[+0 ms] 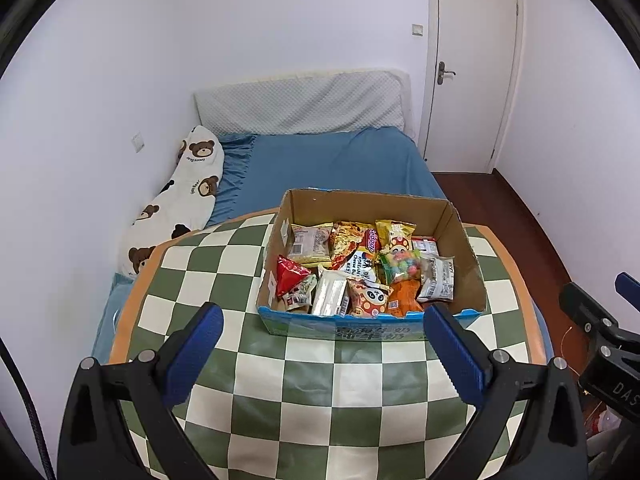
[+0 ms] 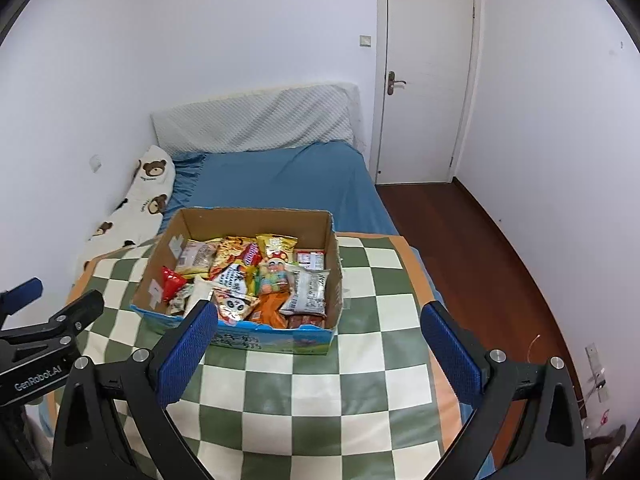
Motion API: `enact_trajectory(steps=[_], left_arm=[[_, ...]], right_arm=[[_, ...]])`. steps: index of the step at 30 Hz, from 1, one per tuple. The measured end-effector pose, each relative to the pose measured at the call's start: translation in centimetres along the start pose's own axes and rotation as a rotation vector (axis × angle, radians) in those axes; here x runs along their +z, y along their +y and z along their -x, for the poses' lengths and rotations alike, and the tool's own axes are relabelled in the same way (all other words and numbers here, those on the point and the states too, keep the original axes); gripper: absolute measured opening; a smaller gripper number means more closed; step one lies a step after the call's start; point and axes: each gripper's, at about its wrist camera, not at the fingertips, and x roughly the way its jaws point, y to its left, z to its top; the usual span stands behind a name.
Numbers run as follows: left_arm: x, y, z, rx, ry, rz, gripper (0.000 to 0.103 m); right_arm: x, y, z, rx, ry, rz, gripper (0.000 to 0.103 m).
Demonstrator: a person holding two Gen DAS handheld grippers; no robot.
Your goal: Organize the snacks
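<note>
Cardboard, brown and open-topped with a blue printed front, forms the snack box (image 1: 372,320) at 12 o'clock ahead of both cameras, sitting on the green-and-cream checkered bench (image 1: 312,392). It is packed with overlapping snack packets, so most are partly hidden: a red triangular pouch (image 1: 289,274) at the box's 9 o'clock side, an orange packet (image 1: 404,300) near the front wall, a panda-printed packet (image 1: 370,298) just beside it, and a silvery white wrapper (image 1: 438,282) at the 3 o'clock side. Small print on the wrappers is too blurred to read.

The left gripper (image 1: 322,344) hovers short of the box with its blue-padded fingers (image 1: 196,356) spread wide and nothing between them. The right gripper (image 2: 318,344) likewise stands wide and empty, its left finger pad (image 2: 188,354) overlapping the box's front corner in view. Each gripper's body is cut off by the bottom edge.

Beyond the bench lie a blue-sheeted bed (image 1: 340,160), a bear-print bolster pillow (image 1: 180,196) at 10 o'clock and a white closed door (image 1: 476,68) at 1 o'clock.
</note>
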Motion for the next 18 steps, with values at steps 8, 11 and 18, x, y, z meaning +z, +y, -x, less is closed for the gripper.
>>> enact_trajectory(steps=[8,11,18], left_arm=[[0.0,-0.2,-0.6,-0.006,0.012,-0.005,0.103],[-0.1,-0.1,-0.7,-0.009,0.014,-0.002,0.103],[-0.1,-0.1,-0.7,-0.015,0.012,-0.003,0.103]], right_arm=[[0.0,0.2,-1.0,-0.009,0.012,-0.007,0.103],[0.0,0.3,-1.0,-0.010,0.010,-0.007,0.103],[-0.2,0.5,-1.2,-0.003,0.017,-0.010,0.103]])
